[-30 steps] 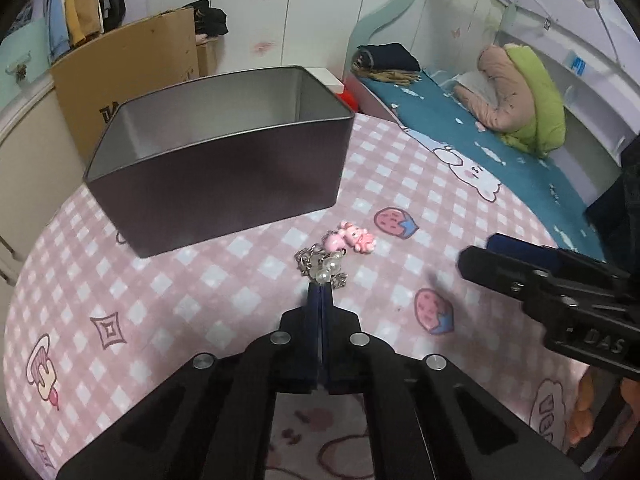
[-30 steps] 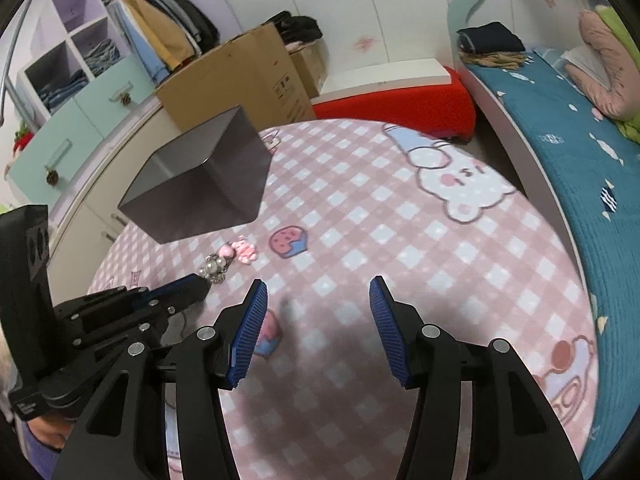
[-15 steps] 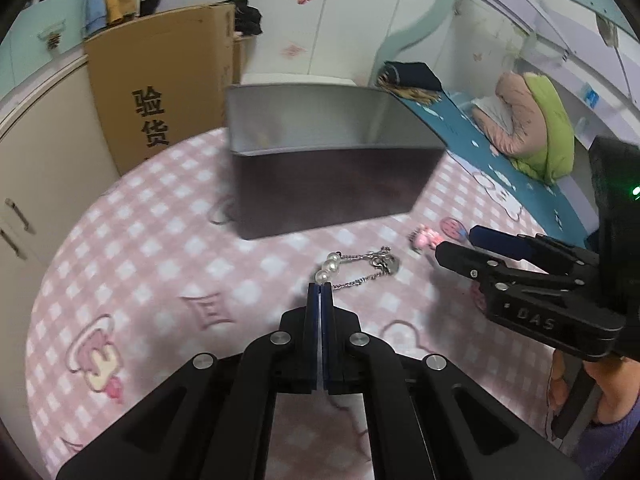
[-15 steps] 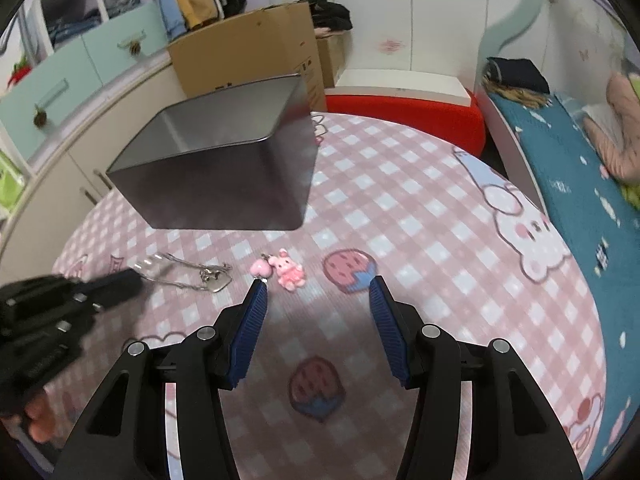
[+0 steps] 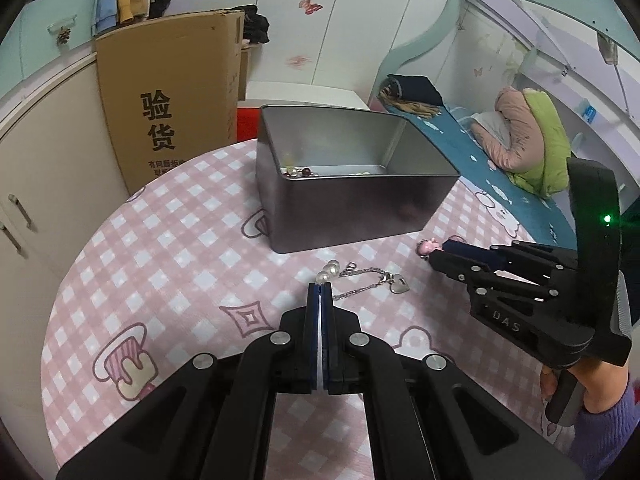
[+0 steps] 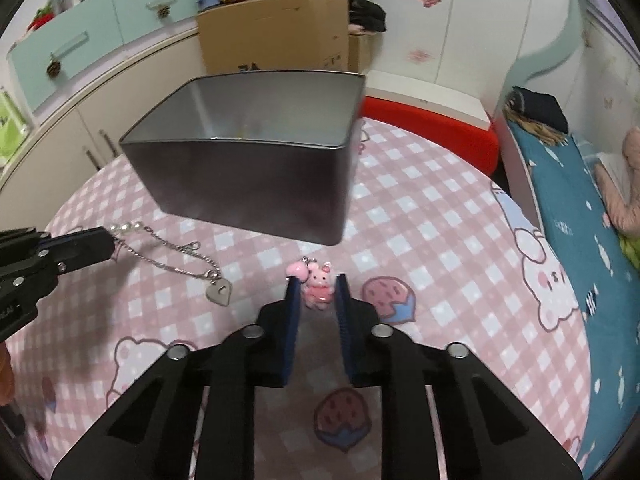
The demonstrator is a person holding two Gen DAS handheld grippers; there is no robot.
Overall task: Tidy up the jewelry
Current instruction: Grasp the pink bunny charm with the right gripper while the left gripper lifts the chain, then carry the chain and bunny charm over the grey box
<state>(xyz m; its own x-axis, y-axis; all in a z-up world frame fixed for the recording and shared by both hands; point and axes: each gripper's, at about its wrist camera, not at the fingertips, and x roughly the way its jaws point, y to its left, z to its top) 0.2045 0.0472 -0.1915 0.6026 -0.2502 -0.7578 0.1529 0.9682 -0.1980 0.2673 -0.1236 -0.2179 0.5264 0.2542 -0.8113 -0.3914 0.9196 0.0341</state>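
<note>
**Inspector:** State the condition of each claw at the moment of inspection.

**Operator:** My left claw (image 5: 320, 290) was clenched on the pearl end of the silver chain (image 5: 362, 280). The rest of the chain trailed across the bench (image 5: 160, 240) to its heart pendant (image 5: 399, 286), which lay flat on the checked cloth. My right claw (image 6: 317, 286) was released, its fingers (image 6: 291, 308) standing either side of the pink rabbit charm (image 6: 318, 286). I could not tell whether either pad touched it.

**Inspector:** And the receptacle?

**Operator:** The metal tin (image 5: 352, 196) stood open just beyond both pieces. A few beads (image 5: 298, 172) were visible on its floor.

**Inspector:** Which step did you judge to be in hand?

**Operator:** Collection. One piece was secured and the second bracketed, with neither yet in the tin.

**Inspector:** What did the next move require?

**Operator:** In my judgement, closing the right claw squarely on the charm, which was small and likely to slip. Then lifting the chain high enough that the pendant would clear the tin's rim.
</note>
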